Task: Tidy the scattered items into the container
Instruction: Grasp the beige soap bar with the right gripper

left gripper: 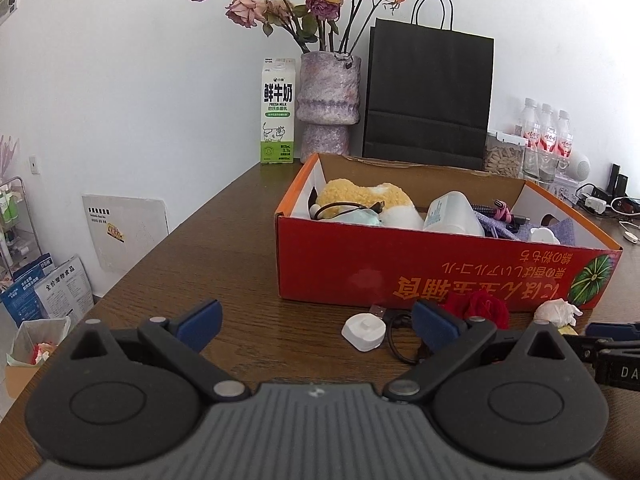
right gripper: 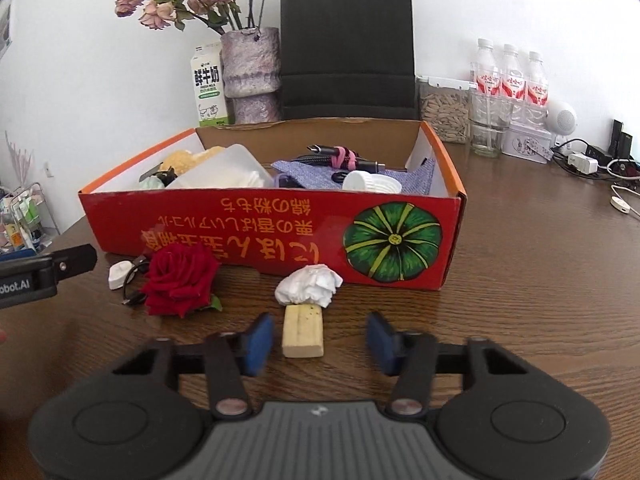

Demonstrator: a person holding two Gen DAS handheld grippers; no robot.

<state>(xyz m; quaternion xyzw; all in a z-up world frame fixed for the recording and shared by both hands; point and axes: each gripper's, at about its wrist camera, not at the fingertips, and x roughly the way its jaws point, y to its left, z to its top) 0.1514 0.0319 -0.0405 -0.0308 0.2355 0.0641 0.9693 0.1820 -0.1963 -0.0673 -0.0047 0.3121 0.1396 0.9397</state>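
A red cardboard box [right gripper: 260, 224] with several items inside stands on the brown table. Before it lie a red rose [right gripper: 180, 280], a crumpled white tissue [right gripper: 310, 284], a beige block [right gripper: 302, 336], a white plug [left gripper: 364, 332] and a black cable loop [left gripper: 400, 340]. My right gripper [right gripper: 320, 328] is open around the beige block; its left pad is close to the block and its right pad stands apart. My left gripper [left gripper: 318, 326] is wide open just short of the white plug and cable. The rose [left gripper: 480, 308] shows behind its right finger.
Behind the box stand a milk carton [left gripper: 277, 112], a vase of dried roses [left gripper: 330, 100] and a black paper bag [left gripper: 428, 92]. Water bottles [right gripper: 508, 76], a seed jar [right gripper: 444, 110], a glass and chargers crowd the back right. The table's edge [left gripper: 160, 240] runs along the left.
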